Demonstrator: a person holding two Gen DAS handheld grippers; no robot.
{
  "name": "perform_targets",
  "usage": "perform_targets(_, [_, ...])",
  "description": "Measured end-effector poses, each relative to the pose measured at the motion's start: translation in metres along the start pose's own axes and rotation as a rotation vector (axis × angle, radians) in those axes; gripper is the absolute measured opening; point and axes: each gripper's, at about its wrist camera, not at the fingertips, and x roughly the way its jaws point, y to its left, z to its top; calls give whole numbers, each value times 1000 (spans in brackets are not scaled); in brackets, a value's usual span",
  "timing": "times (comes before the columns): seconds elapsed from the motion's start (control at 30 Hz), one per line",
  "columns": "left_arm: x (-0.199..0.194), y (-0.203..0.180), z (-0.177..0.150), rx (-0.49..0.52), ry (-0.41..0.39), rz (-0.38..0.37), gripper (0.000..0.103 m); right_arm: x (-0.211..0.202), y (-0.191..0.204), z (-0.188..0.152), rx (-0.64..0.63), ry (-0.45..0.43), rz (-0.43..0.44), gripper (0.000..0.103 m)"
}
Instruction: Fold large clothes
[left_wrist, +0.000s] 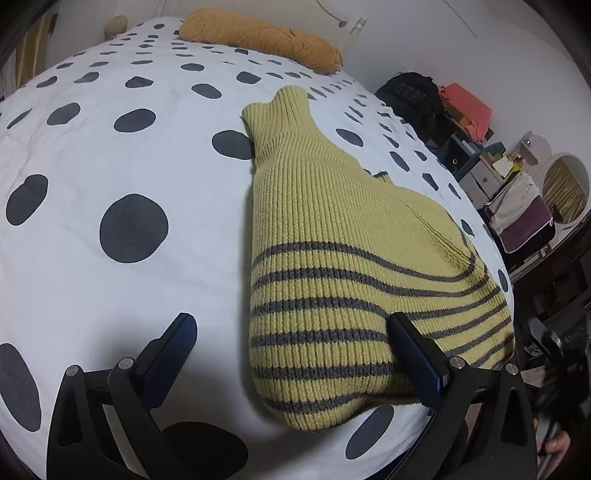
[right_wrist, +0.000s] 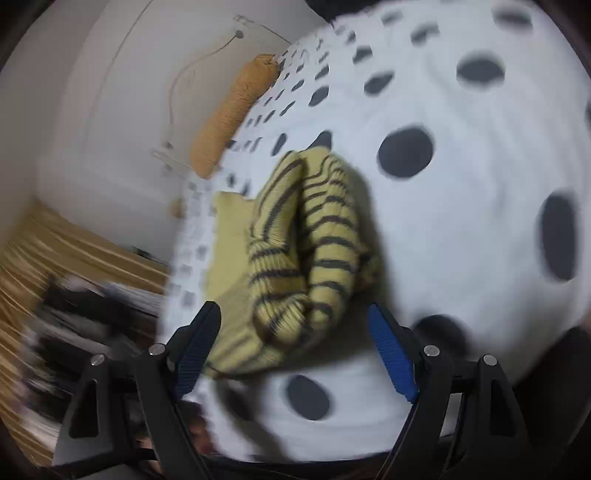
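Observation:
A yellow knit sweater with grey stripes (left_wrist: 332, 266) lies folded lengthwise on the white bed cover with dark dots (left_wrist: 110, 166), its collar pointing toward the far end. My left gripper (left_wrist: 291, 328) is open above the sweater's striped near end, its right finger (left_wrist: 413, 354) resting over the fabric and its left finger over the bare cover. In the blurred right wrist view the sweater (right_wrist: 310, 251) lies bunched in folds ahead of my right gripper (right_wrist: 295, 321), which is open and holds nothing.
A mustard bolster pillow (left_wrist: 258, 37) lies at the head of the bed, also in the right wrist view (right_wrist: 229, 114). Right of the bed stand cluttered shelves with a black bag (left_wrist: 410, 99), orange cloth (left_wrist: 469, 110) and a round mirror (left_wrist: 565, 184).

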Motion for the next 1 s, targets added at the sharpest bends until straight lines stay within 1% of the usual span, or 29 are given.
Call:
perform_targets(0.03, [0,0,0,-3,0,0,103,14,-5,5,26,38,0,82])
perform_targets(0.07, [0,0,-1,-7,-1,-1,103,28,-7,8,36,66,-48,81])
perform_targets(0.1, [0,1,-1,-9,-1,-2,103,35,-7,11,37,65,-43,57])
perform_targets(0.13, [0,1,-1,-12,-2,2,103,41,0,14,15,85,-5,46])
perform_targets(0.17, [0,1,-2,-16,-6,3,103,39,15,17,-46,77,-4,45])
perform_targets(0.2, [0,1,-1,-21,-6,3,103,34,39,22,-150,47,3,41])
perform_targets(0.23, [0,1,-1,-24,-5,3,103,31,60,27,-221,46,31,40])
perform_targets(0.27, [0,0,0,-28,-13,-3,103,30,78,34,-261,45,73,39])
perform_targets(0.3, [-2,0,-1,-34,-21,-8,103,31,91,40,-280,44,119,38])
perform_targets(0.33, [-3,0,-1,-43,-34,-15,103,32,106,49,-311,42,180,34])
perform_targets(0.4, [-5,1,-1,-60,-43,-8,102,34,124,59,-358,33,268,30])
perform_targets(0.43, [-3,1,-2,-60,-36,0,102,35,123,63,-372,28,295,24])
perform_targets(0.47, [1,1,-2,-55,-22,12,102,34,113,65,-361,16,288,23])
perform_targets(0.5, [5,0,-4,-53,-13,10,103,34,94,66,-330,12,237,23])
perform_targets(0.53, [8,0,-6,-59,-14,-6,103,37,72,68,-305,11,163,23])
perform_targets(0.6, [10,-1,-8,-87,-17,-37,103,44,24,66,-240,48,15,23])
perform_targets(0.63, [12,-3,-9,-89,-18,-50,102,43,12,63,-235,57,-53,22])
perform_targets(0.67, [13,-5,-8,-84,-12,-54,102,41,7,57,-262,55,-124,22])
perform_targets(0.7, [15,-9,-9,-75,-7,-57,102,37,8,53,-299,58,-162,22])
perform_targets(0.73, [15,-12,-10,-68,-9,-59,102,31,14,49,-318,56,-174,23])
perform_targets(0.77, [14,-15,-11,-61,-14,-54,102,26,20,48,-324,44,-169,23])
perform_targets(0.8, [13,-16,-12,-59,-19,-47,102,20,28,45,-339,31,-162,28])
perform_targets(0.83, [10,-17,-13,-59,-27,-45,102,16,35,45,-345,20,-169,44])
perform_targets(0.87, [8,-18,-14,-55,-31,-47,102,11,39,47,-338,1,-193,53])
perform_targets(0.9, [6,-18,-14,-51,-29,-51,102,1,40,49,-315,-34,-193,65])
perform_targets(0.93, [4,-19,-14,-43,-28,-62,102,-9,39,50,-286,-60,-145,73])
perform_targets(0.97, [2,-21,-14,-36,-30,-71,102,-20,32,51,-245,-68,-87,76])
perform_targets(1.0, [0,-23,-14,-27,-31,-72,102,-24,27,51,-202,-62,-48,78])
